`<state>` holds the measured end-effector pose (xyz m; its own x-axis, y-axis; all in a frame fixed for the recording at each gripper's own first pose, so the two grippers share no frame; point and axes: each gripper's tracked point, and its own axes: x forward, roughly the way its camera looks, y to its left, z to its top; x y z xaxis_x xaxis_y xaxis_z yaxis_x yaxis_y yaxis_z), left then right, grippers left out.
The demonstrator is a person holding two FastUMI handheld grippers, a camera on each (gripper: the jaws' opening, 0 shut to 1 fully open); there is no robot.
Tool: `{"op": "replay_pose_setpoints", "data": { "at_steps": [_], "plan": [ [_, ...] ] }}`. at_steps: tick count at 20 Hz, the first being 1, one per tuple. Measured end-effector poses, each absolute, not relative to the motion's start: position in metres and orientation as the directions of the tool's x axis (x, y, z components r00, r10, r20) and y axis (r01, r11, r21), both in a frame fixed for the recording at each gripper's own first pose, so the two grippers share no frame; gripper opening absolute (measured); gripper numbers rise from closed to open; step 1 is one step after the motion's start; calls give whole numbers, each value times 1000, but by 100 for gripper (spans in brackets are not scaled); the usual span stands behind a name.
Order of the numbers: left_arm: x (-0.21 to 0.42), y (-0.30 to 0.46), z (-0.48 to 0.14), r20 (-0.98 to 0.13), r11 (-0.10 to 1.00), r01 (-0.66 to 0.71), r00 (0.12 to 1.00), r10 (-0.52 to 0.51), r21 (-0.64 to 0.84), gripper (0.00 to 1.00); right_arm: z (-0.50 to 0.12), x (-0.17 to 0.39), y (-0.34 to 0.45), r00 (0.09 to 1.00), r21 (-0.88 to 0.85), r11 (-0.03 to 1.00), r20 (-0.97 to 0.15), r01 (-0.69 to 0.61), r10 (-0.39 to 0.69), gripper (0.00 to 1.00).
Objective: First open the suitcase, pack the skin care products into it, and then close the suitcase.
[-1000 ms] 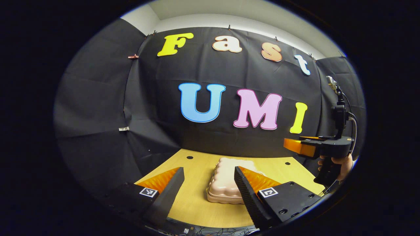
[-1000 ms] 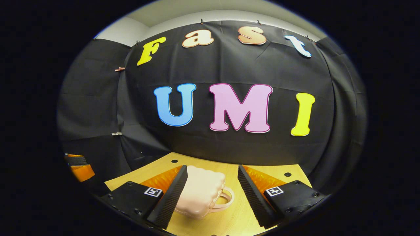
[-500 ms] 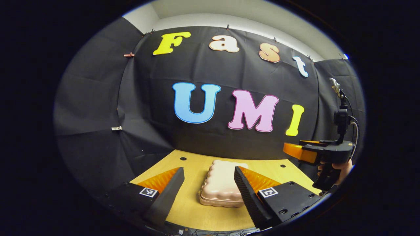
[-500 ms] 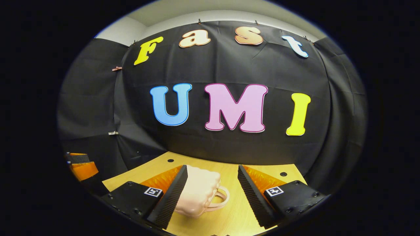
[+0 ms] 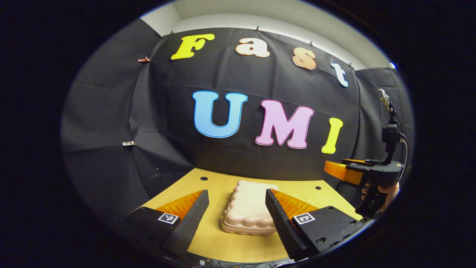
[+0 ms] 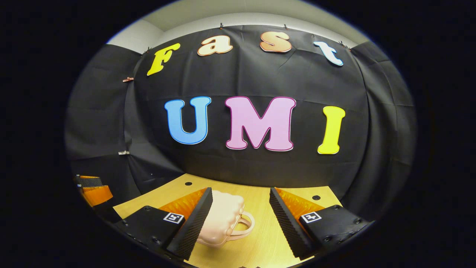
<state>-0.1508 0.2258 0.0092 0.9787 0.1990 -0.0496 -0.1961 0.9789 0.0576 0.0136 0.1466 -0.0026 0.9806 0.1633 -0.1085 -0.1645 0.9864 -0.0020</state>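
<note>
Left tongs [image 5: 237, 208]: spread wide, holding nothing, drifted slightly leftward lately. Right tongs [image 6: 240, 208]: likewise spread, empty. Suitcase [image 5: 247, 210]: lid down, flat on desk [image 5: 223, 245], nearer both now. Packed or awaiting opening: undeterminable.

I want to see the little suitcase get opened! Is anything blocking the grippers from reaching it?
No, nothing visible is. The closed suitcase lies on the table, with only bare wood before the open left gripper and open right gripper.

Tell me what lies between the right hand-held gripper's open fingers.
In the right gripper view, the pink suitcase with its handle and bare wooden table lie ahead of the right hand-held gripper, untouched.
</note>
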Motion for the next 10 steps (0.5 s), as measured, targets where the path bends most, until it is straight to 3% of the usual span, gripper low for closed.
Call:
{"op": "replay_pose_setpoints", "data": {
  "at_steps": [10],
  "plan": [
    [-143, 209, 5, -58, 987, -147, 987, 150, 65, 96, -3, 5, 128, 987, 6, 993, -104, -119, 119, 98]
  ]
}}
